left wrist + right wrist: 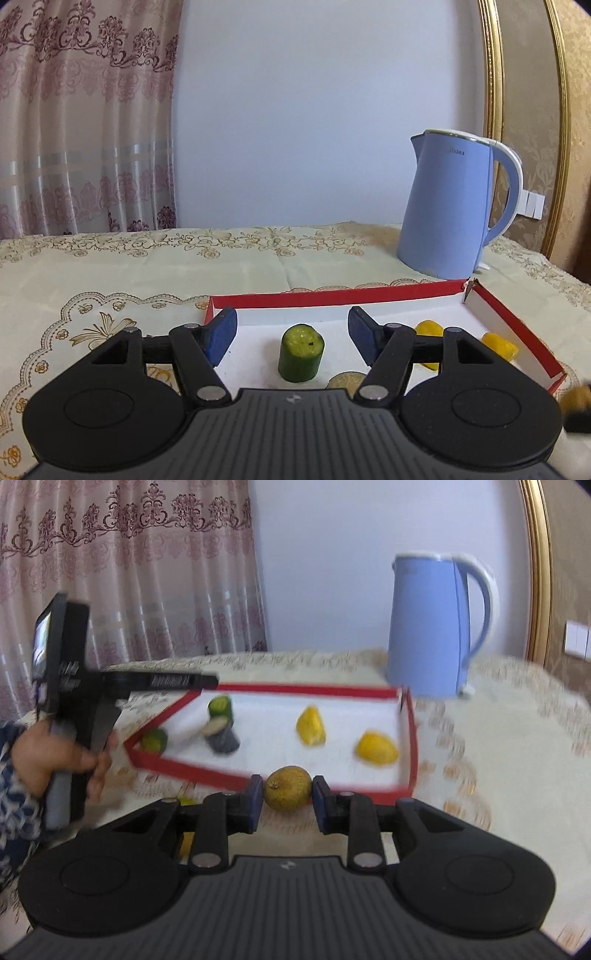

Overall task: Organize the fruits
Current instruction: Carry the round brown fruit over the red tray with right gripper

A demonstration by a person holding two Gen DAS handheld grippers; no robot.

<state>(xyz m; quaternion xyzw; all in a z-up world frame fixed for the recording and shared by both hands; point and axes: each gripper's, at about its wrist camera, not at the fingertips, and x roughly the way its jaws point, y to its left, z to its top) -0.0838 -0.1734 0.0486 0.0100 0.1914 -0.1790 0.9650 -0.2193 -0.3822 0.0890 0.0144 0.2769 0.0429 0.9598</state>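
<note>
In the left wrist view my left gripper (293, 338) is open over the near left part of a red-rimmed white tray (332, 295). A short green cucumber piece (301, 352) stands upright in the tray just beyond the blue pads (221, 339), untouched. Two yellow fruit pieces (498, 345) lie at the tray's right side. In the right wrist view my right gripper (288, 794) is shut on a round brownish-yellow fruit (288, 788), held just in front of the tray's near rim (369, 792). Green cucumber pieces (220, 705), a dark cut piece (221, 736) and yellow pieces (311, 726) lie inside.
A blue electric kettle (450, 206) stands behind the tray's far right corner on the embroidered tablecloth (147, 266). A person's hand (62, 753) grips the other tool's handle at the left. A yellow piece (186, 843) lies on the cloth under my right gripper. A curtain hangs behind.
</note>
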